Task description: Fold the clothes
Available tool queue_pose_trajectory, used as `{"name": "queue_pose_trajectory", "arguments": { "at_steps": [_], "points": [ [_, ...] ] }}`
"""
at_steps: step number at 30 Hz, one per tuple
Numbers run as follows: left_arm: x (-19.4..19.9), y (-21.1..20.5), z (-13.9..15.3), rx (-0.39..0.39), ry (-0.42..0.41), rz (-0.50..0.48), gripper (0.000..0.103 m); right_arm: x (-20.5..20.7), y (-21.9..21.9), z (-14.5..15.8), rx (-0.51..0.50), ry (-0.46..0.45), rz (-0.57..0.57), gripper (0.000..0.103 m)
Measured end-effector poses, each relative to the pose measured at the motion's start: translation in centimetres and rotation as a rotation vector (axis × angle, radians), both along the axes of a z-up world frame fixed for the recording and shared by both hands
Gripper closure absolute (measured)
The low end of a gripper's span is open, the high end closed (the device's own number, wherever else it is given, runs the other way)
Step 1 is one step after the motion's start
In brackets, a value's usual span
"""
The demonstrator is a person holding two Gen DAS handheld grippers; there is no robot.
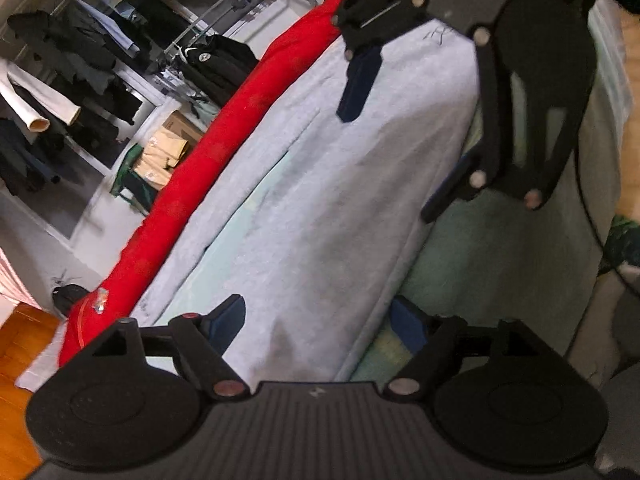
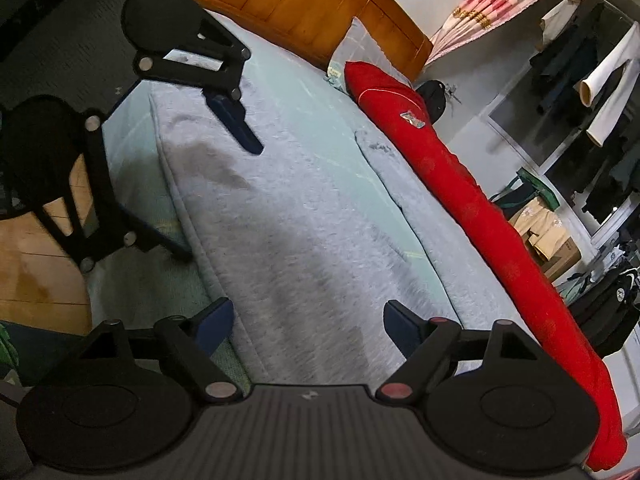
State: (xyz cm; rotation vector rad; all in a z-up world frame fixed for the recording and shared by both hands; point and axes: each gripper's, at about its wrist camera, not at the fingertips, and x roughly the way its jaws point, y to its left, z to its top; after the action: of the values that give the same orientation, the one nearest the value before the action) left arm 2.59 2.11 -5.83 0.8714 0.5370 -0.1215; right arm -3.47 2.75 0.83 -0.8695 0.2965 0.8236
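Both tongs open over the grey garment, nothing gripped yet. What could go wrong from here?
1. The grey garment lies flat on the light sheet; a low pinch by the right tongs may gather the sheet too.
2. The left tongs and right tongs face each other across the garment and might collide as they close in.
3. The red bolster lies right along the garment's far edge, so a fold that way could snag on it.
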Motion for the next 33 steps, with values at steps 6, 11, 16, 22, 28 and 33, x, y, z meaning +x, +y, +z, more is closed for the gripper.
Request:
{"name": "queue_pose_trajectory", "arguments": {
  "at_steps": [6, 11, 16, 22, 28, 33],
  "points": [
    [0.1, 1.3, -0.3, 0.057, -0.044, 0.062, 0.022, -0.9, 1.1, -0.3, -0.009, 0.008, 0.054, 0.018],
    [-0.1, 1.4, 0.4, 0.056, -0.082, 0.081, 0.022, -1.8, 3.0, -1.1, -0.032, -0.077, 0.083, 0.018],
    [-0.1, 1.4, 0.6, 0.028, -0.076, 0.066, 0.022, -2.1, 4.2, -2.0, -0.073, -0.231, 0.051, 0.018],
    [0.9, 0.6, -1.3, 0.130, -0.126, 0.048, 0.021, -2.1, 3.9, -1.1, -0.007, -0.273, 0.022, 0.018],
    [1.3, 2.0, -2.7, 0.294, -0.170, 0.145, 0.021, -1.2, 3.4, -2.3, -0.069, -0.283, -0.007, 0.017],
    [0.8, 2.9, -3.8, 0.388, -0.181, 0.202, 0.022, -0.1, 1.7, -3.8, -0.153, -0.357, -0.087, 0.018]
  ]
}}
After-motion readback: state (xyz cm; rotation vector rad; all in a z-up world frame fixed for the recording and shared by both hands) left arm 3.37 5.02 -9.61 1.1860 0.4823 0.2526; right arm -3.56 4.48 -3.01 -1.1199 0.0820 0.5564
